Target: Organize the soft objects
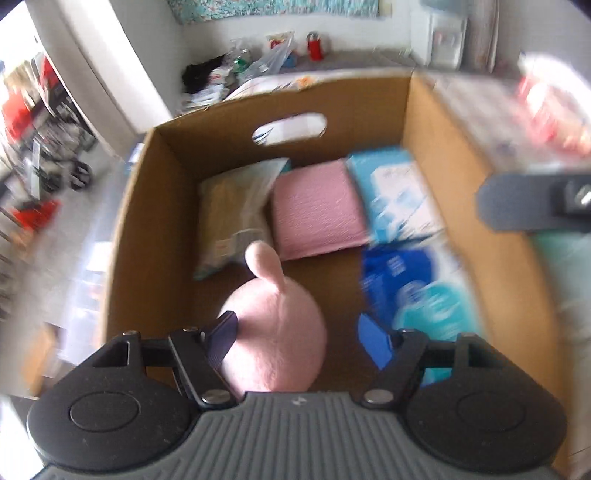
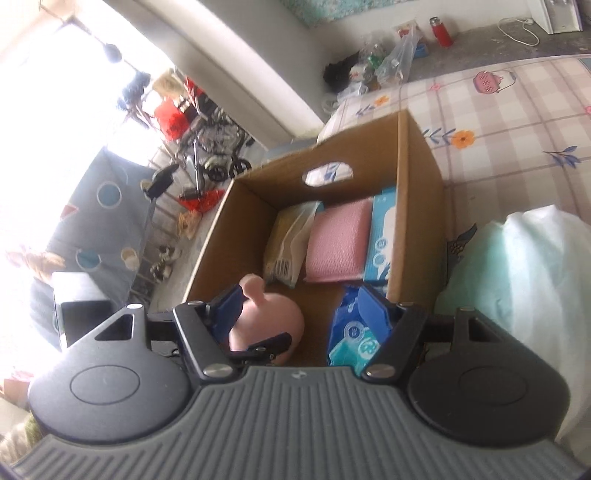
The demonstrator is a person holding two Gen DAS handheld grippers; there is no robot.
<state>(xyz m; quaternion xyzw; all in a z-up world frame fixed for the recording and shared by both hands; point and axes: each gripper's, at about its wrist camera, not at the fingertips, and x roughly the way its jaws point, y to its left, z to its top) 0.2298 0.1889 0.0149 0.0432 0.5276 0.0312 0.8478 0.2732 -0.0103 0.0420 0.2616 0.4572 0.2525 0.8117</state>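
Note:
An open cardboard box (image 1: 147, 206) holds a beige packet (image 1: 232, 206), a pink packet (image 1: 317, 206), a light blue packet (image 1: 399, 195) and a blue wipes pack (image 1: 410, 291). A pink plush toy (image 1: 277, 332) sits low in the box between the fingers of my left gripper (image 1: 297, 341). The toy leans on the left pad, with a gap to the right pad. My right gripper (image 2: 303, 308) hovers open over the box's near end (image 2: 417, 206), pressing on nothing. The right wrist view shows the plush toy (image 2: 277, 314) with a black left-gripper finger (image 2: 269, 345) against it.
The box stands on a bed with a checked, flowered sheet (image 2: 498, 122). A pale green soft bundle (image 2: 517, 280) lies right of the box. A stroller (image 2: 210, 147) and clutter fill the floor at the left. A red bottle (image 2: 441, 31) stands by the far wall.

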